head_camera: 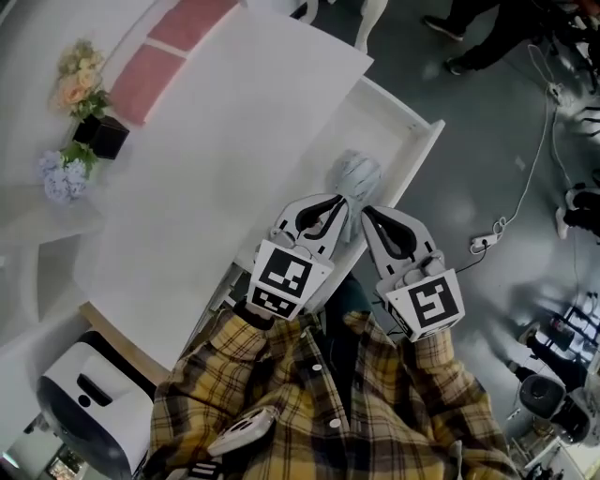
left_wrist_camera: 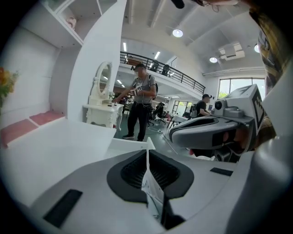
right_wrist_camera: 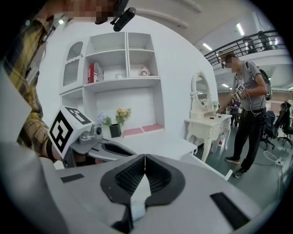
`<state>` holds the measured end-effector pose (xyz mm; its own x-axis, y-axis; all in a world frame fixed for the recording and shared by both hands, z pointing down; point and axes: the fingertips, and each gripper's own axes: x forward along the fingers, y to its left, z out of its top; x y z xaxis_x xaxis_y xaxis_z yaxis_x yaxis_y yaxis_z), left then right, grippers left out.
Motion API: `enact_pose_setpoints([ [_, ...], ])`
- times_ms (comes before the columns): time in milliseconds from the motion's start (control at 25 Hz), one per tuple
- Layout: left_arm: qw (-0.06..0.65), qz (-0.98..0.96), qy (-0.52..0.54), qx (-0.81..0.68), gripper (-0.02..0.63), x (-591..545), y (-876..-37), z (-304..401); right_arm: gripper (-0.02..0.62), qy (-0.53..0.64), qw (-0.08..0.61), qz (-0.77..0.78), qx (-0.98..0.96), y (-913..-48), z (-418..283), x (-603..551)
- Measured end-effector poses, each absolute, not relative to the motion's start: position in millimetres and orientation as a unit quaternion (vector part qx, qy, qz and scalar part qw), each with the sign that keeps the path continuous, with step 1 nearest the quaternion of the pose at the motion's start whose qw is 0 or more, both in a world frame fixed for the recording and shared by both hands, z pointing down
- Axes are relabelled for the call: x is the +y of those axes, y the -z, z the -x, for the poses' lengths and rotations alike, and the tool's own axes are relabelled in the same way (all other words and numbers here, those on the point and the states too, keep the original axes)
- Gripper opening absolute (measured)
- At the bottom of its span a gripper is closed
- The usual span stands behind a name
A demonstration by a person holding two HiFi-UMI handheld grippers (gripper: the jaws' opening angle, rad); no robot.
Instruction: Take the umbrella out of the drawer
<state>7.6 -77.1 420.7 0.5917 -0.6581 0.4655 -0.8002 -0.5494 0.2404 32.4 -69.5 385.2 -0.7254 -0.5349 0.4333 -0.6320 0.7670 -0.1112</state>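
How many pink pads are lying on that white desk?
2. One pink pad is at the head view's top edge, partly cut off; the other lies just below-left, near the flowers. More could lie beyond the frame.

Left tongs point(left_wrist_camera: 147, 153) and right tongs point(right_wrist_camera: 145, 157) had matt grey moulded plastic shells with black ribbed pads. Flat white counter point(head_camera: 216, 141) looked smooth and painted, low sheen. Pale blue-grey folded umbrella point(head_camera: 356, 174) was creased cloth. White painted drawer point(head_camera: 417, 141) was smooth. Yellow plaid shirt point(head_camera: 375, 403) was woven cloth. Grey floor point(head_camera: 469, 159) was smooth, faintly glossy.
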Motion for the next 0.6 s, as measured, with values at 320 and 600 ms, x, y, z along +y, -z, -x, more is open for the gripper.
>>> enact_pose_setpoints([
  [320,0.235,-0.854,-0.193,-0.422,0.026,-82.2,-459.7,-15.8,0.017,-0.138,0.198,-0.319,-0.916,-403.8,-43.2,-63.9],
  [600,0.252,-0.844,-0.222,-0.418,0.053,-87.1,-497.3,-24.0,0.017,-0.143,0.192,-0.326,-0.914,-409.9,-44.4,-69.2],
])
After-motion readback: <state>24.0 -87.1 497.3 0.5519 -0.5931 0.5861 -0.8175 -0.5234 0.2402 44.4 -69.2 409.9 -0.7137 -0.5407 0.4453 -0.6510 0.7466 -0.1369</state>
